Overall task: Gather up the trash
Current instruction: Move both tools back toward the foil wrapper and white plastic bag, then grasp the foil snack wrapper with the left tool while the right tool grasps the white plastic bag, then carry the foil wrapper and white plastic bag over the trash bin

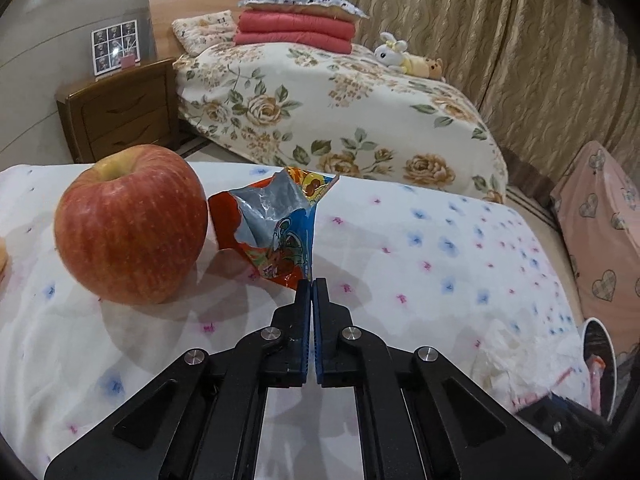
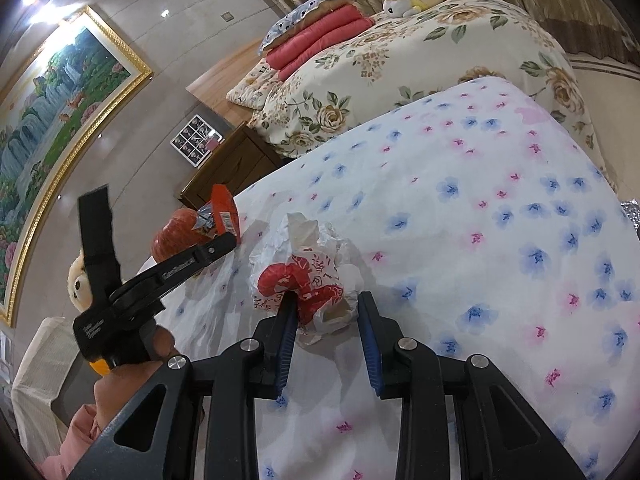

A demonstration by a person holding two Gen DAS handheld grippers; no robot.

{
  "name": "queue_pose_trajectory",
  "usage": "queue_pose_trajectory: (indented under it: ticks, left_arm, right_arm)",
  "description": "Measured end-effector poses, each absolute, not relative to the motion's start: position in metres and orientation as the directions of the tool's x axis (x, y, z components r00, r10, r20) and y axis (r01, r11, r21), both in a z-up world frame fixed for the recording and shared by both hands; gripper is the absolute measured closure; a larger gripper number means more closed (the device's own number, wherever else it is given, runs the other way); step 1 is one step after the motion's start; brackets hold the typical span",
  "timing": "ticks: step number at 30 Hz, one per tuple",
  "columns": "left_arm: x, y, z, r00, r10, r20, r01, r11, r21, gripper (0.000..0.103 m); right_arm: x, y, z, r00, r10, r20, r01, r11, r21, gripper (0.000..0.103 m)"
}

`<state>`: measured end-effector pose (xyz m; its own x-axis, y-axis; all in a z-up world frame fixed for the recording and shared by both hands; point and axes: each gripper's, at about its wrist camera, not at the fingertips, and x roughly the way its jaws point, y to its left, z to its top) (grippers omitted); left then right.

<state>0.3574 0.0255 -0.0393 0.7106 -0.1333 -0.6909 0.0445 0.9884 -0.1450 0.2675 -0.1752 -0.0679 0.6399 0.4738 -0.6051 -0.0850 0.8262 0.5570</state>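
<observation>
Left wrist view, nearest first: the left gripper (image 1: 311, 282) has its blue-padded fingers (image 1: 320, 292) pressed together on the bottom corner of a torn snack wrapper (image 1: 276, 224). That wrapper is orange and blue with cartoon print outside and crinkled silver foil inside, ripped open and standing up off the flowered sheet (image 1: 440, 248). Just left of it sits a red-and-yellow apple (image 1: 130, 224), upright with its stem hollow on top; whether the two touch cannot be told. Beyond lie a wooden nightstand (image 1: 116, 114) and a rose-patterned bed (image 1: 340, 120) carrying folded red quilts (image 1: 294, 30) and a plush rabbit (image 1: 390, 52).

Right wrist view: the right gripper (image 2: 326, 304) holds its fingers (image 2: 370, 340) narrowly parted around a crumpled white plastic bag (image 2: 308, 276) with red printing. The left finger presses into the bag's red part, while the right finger stands at its edge, contact there unclear. The bag rests bunched on the same sheet, near the gripper. Farther left, the other gripper, held in a hand (image 2: 160, 346), reaches to the wrapper beside the apple. A gold-framed landscape painting (image 2: 60, 112) hangs on the wall behind.
</observation>
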Motion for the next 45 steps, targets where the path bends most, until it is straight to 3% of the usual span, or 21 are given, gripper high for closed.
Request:
queue_pose_trajectory:
  ticks: [21,45]
  left_arm:
    - [0.208,-0.017,-0.029,0.675,-0.272,-0.686,0.162,0.961,-0.223,0.102]
    - [0.164,-0.074,-0.024,0.652,-0.304,-0.694,0.248,0.951,-0.184,0.102]
  right_arm:
    - [0.205,-0.204,-0.056,0.703,0.416,-0.577,-0.042,0.834,0.55,0.072]
    - [0.139,-0.26,-0.039,0.751,0.322,-0.577,0.025,0.859,0.511,0.072]
